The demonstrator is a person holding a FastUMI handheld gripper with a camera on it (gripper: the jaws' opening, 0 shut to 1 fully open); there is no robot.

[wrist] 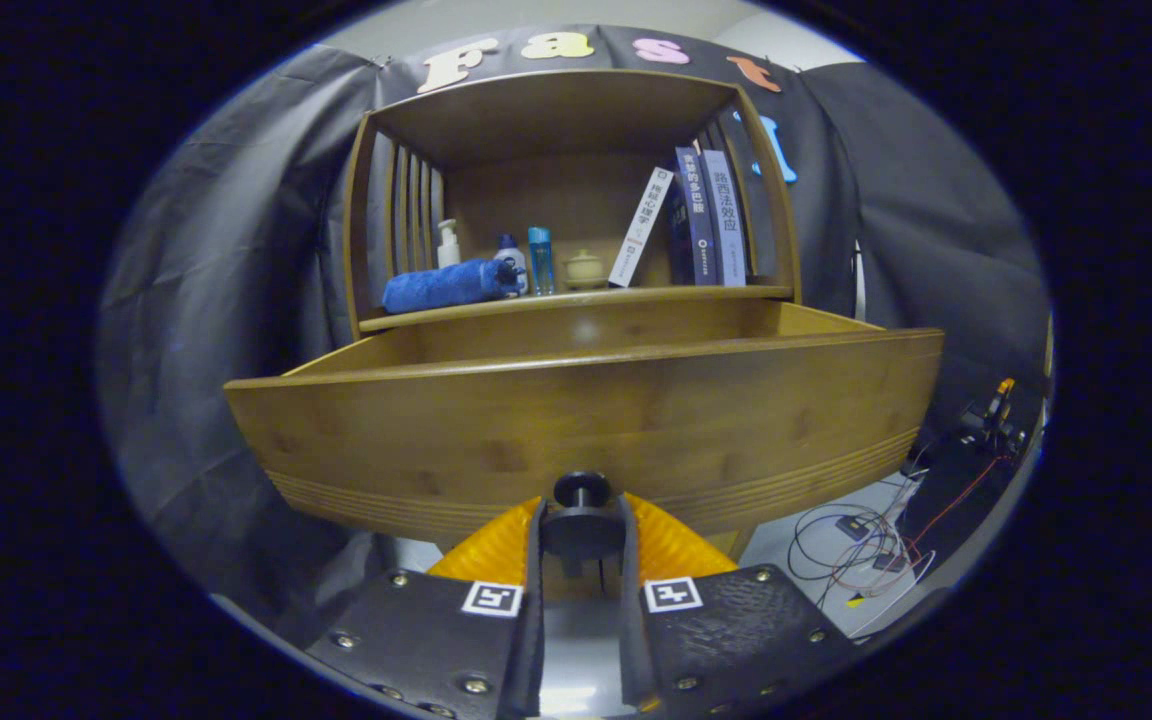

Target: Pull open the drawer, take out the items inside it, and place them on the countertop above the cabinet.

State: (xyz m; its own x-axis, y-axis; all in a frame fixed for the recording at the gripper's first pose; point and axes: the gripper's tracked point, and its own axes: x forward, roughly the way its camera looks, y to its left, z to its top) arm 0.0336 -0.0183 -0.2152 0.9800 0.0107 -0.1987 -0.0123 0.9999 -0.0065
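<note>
A wooden drawer (586,420) stands pulled out from the cabinet, its front panel close ahead of me. My gripper (582,530) is shut on the drawer's dark round knob (582,492), both fingers pressing on its stem and base. The inside of the drawer is hidden behind the front panel. Above it runs the countertop (636,296), which carries a rolled blue towel (446,284), a white pump bottle (448,243), a blue bottle (540,259), a small lidded cup (584,268) and several books (704,215).
The wooden shelf frame (774,190) rises around the countertop, with slatted sides. Loose cables (856,545) and small devices lie on the floor to the right, below the drawer. Black cloth hangs behind and on both sides.
</note>
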